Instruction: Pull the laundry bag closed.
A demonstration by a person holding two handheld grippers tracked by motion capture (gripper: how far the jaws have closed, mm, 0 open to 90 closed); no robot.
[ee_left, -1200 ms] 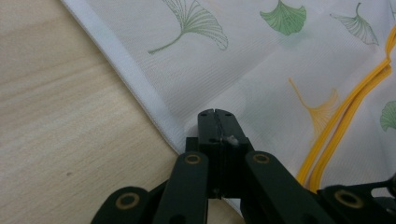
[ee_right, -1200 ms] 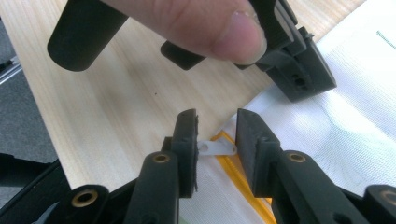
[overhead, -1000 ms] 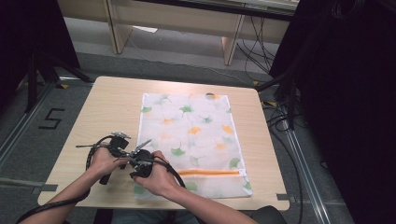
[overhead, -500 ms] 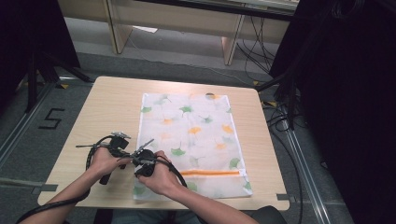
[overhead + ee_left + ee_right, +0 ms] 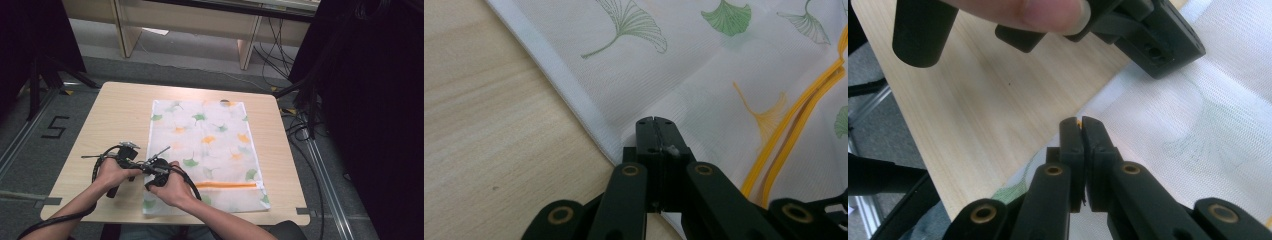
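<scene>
Table: a light wood-grain top [image 5: 125,107] with rounded corners is seen from above, set on a grey floor.
Floor: grey carpet [image 5: 30,150] is laid around the table; a black figure "5" [image 5: 56,127] is marked on it to the left, and strips of grey tape [image 5: 20,199] are stuck near the lower left.
Furniture behind: pale wooden panels and legs [image 5: 125,25] are seen across the top (a bench or shelving, which cannot be told).
Drapes: black cloth [image 5: 370,100] is hung at the right, and more at the upper left.
Cables: black leads [image 5: 272,47] are trailed over the floor behind the table.
Light: even and soft.
</scene>
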